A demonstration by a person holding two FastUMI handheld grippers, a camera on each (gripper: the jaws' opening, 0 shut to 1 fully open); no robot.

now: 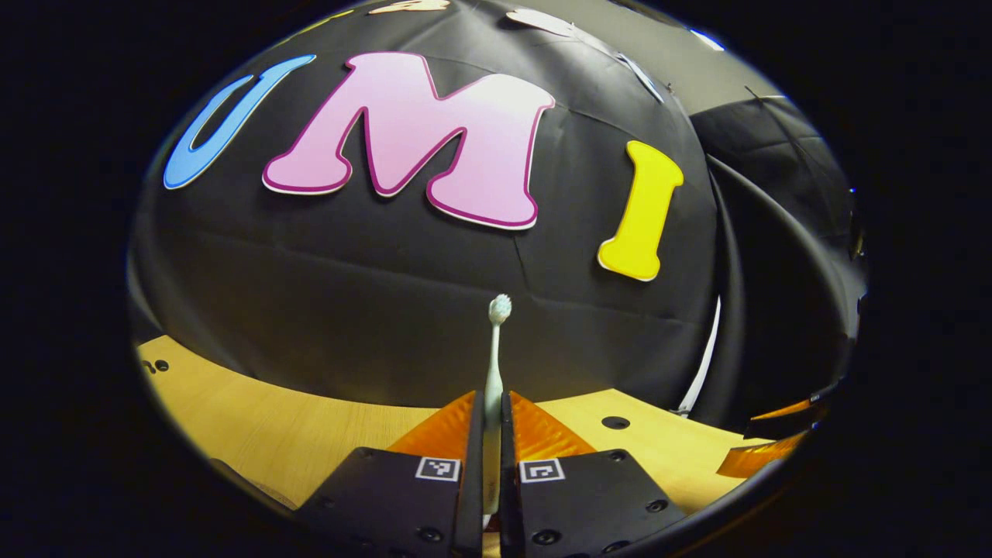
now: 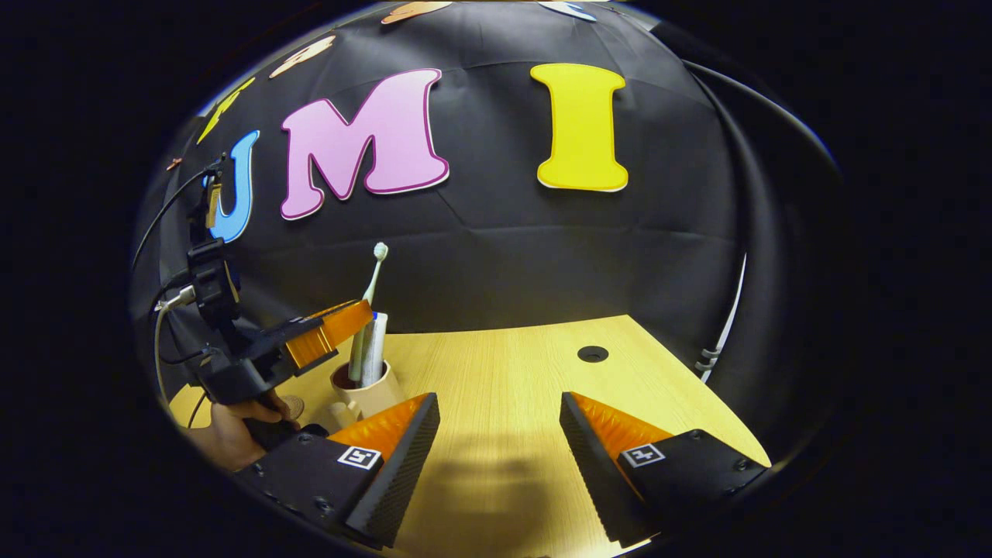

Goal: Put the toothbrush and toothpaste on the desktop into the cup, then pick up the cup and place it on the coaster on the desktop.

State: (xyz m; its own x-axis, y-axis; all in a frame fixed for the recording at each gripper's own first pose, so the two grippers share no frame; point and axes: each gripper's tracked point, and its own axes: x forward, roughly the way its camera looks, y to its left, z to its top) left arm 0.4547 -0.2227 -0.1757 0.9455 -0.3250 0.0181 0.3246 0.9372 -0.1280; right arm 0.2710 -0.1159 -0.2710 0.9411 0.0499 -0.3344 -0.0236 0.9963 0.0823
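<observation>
My left gripper [image 1: 491, 415] is shut on the pale toothbrush [image 1: 496, 341], which stands upright with its bristle head at the top. In the right gripper view that left gripper [image 2: 329, 332] holds the toothbrush [image 2: 372, 283] over a cream cup [image 2: 370, 397] at the table's left; the brush's lower end reaches down into the cup. A white toothpaste tube [image 2: 376, 345] stands inside the cup beside it. My right gripper [image 2: 500, 403] is open over bare table, to the right of the cup. A small round brownish disc [image 2: 293, 404], perhaps the coaster, lies just left of the cup.
The wooden table [image 2: 504, 364] has a round cable hole [image 2: 593, 354] toward the back right. A hand [image 2: 232, 434] holds the left gripper at the table's left edge, with cables above it. The black booth wall stands close behind.
</observation>
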